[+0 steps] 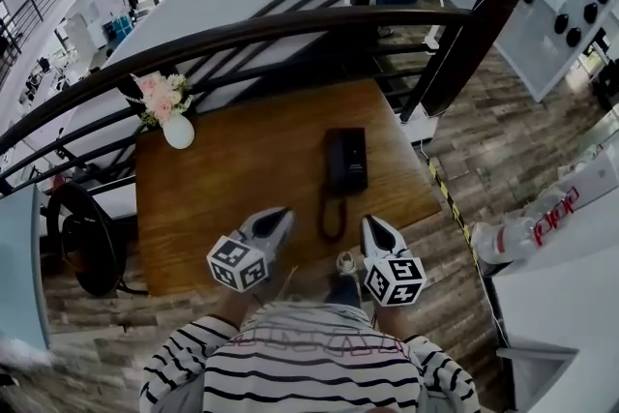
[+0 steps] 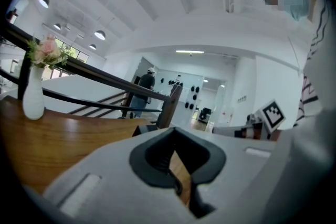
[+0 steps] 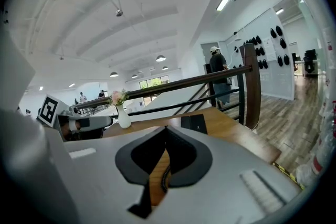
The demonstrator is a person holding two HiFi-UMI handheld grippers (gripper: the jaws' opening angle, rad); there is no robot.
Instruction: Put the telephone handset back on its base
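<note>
A black telephone point(image 1: 345, 160) lies on the wooden table point(image 1: 232, 198), and its handset seems to rest along the left side of the base. Its coiled cord point(image 1: 332, 214) loops toward me. At the near table edge my left gripper point(image 1: 280, 214) sits left of the cord, shut and empty. To the right of the cord my right gripper point(image 1: 373, 223) is also shut and empty. The left gripper view shows my left gripper point(image 2: 175, 134) shut over bare wood. In the right gripper view my right gripper point(image 3: 167, 132) points at the telephone point(image 3: 193, 123), with the cord point(image 3: 165, 180) under the jaws.
A white vase of pink flowers point(image 1: 177, 129) stands at the table's far left corner. A dark railing point(image 1: 290, 29) runs behind the table with a stairwell beyond. A black round chair point(image 1: 82, 237) is on the left, and a white counter point(image 1: 561, 305) on the right.
</note>
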